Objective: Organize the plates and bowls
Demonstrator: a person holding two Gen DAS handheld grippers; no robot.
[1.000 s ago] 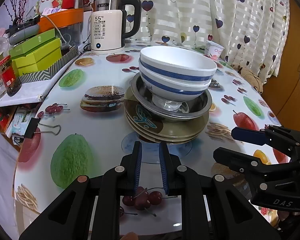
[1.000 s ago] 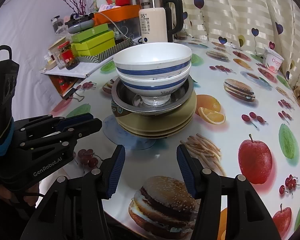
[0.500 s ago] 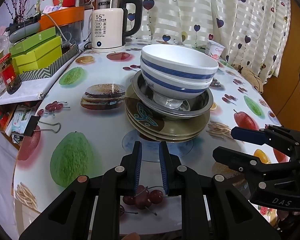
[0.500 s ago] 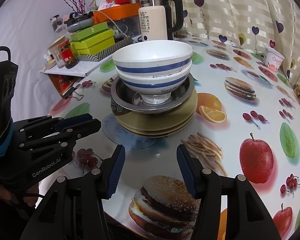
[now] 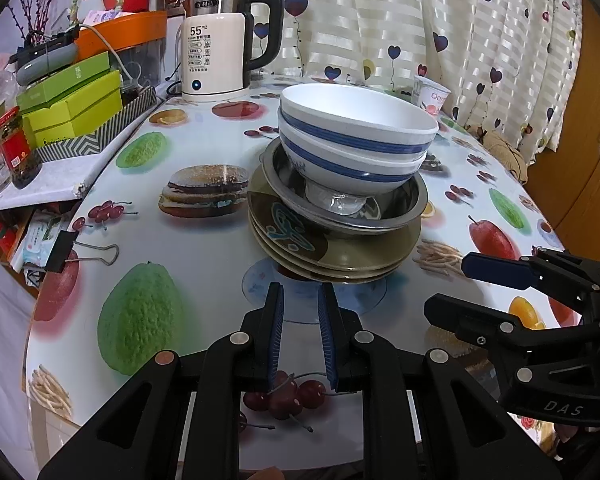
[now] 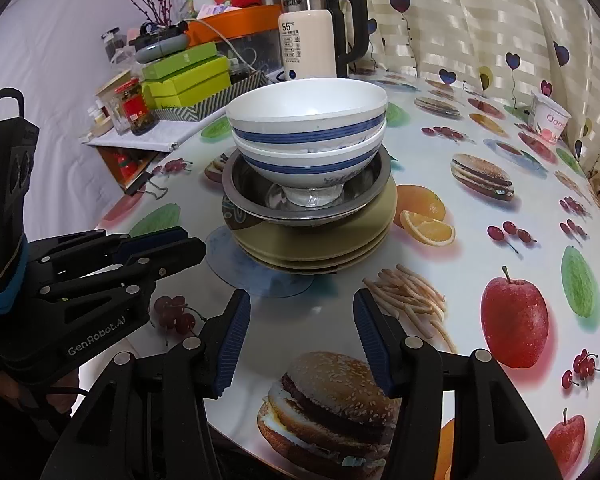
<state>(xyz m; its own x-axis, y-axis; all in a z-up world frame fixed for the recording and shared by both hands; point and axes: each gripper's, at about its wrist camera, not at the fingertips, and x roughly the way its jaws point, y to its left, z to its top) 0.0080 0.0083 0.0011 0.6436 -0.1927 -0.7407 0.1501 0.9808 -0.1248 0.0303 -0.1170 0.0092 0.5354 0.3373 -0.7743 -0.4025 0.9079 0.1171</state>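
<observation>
The table [image 5: 204, 264] is round, under a glossy cloth printed with fruit and burgers. Near its middle stands one stack of dishes: three olive plates [image 5: 340, 256] at the bottom, a steel bowl [image 5: 404, 216] set on them, and two white bowls with blue bands [image 5: 352, 148] nested in the steel one. A white kettle [image 5: 216, 56] stands at the far edge, green boxes [image 5: 72, 100] off to its left, and a yogurt cup [image 5: 430, 96] by the curtain.

The right gripper [image 6: 302, 312] hangs just short of the stack with its jaws about half apart — nothing lies between them and they touch nothing. The left gripper [image 5: 300, 300] hangs beside it, also facing the plates, jaws drawn almost together with only a narrow gap — empty too, clear of the stack.
</observation>
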